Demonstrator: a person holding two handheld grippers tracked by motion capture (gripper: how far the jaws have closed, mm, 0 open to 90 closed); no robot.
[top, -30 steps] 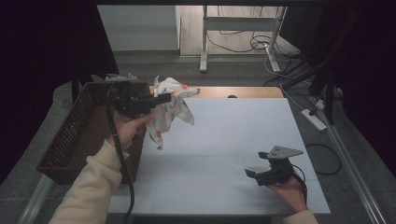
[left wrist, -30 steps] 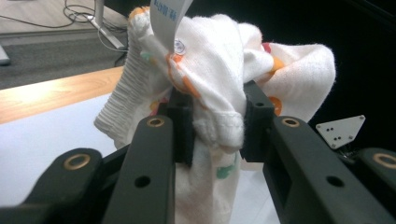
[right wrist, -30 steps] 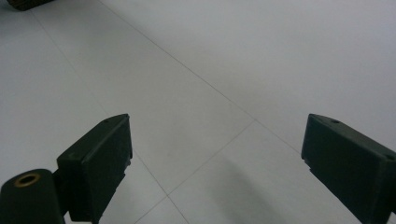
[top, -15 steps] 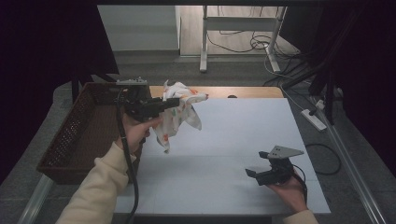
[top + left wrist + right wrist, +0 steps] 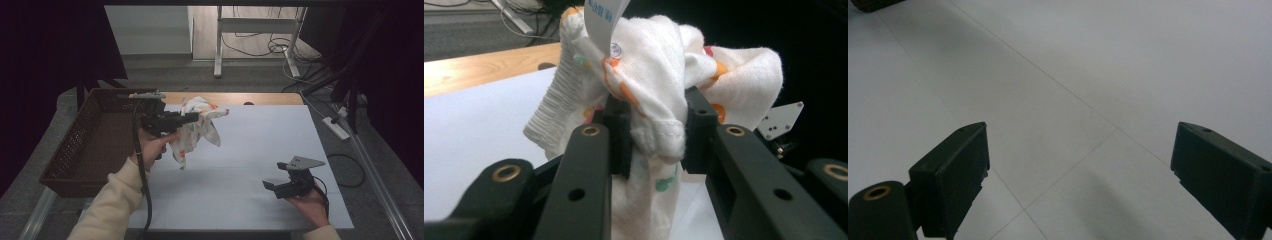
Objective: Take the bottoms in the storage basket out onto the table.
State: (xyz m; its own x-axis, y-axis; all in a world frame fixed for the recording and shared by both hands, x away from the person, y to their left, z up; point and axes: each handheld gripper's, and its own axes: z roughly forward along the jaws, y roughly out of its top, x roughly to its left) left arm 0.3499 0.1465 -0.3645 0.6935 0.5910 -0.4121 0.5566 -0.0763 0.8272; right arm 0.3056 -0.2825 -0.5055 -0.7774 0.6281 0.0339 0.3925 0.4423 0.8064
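Two grippers are at work here, and only one has anything in it. Nearest me, the right gripper (image 5: 280,186) sits low over the white table (image 5: 260,150) at the near right, its jaws spread wide with nothing but bare tabletop between them. If the garment needs a second grip to be spread or folded, that hand is well apart from it and would have to cross most of the table.

Farther in, the left gripper (image 5: 192,117) is clamped on a small white garment (image 5: 197,131) with orange and green prints, held up off the table near its left edge. In the left gripper view the fingers (image 5: 620,137) pinch only a bunched fold of the cloth (image 5: 659,100), with a ribbed cuff and a label hanging loose. To my eye that is the weak spot: the fabric is soft, the bite is narrow, and a quick swing could let the fold slide out, dropping it in a heap.

Just beyond, to the left, stands the brown wicker basket (image 5: 75,150). The hanging tail trails low, so it could drag on the table or snag the basket's rim if carried across without being lifted.
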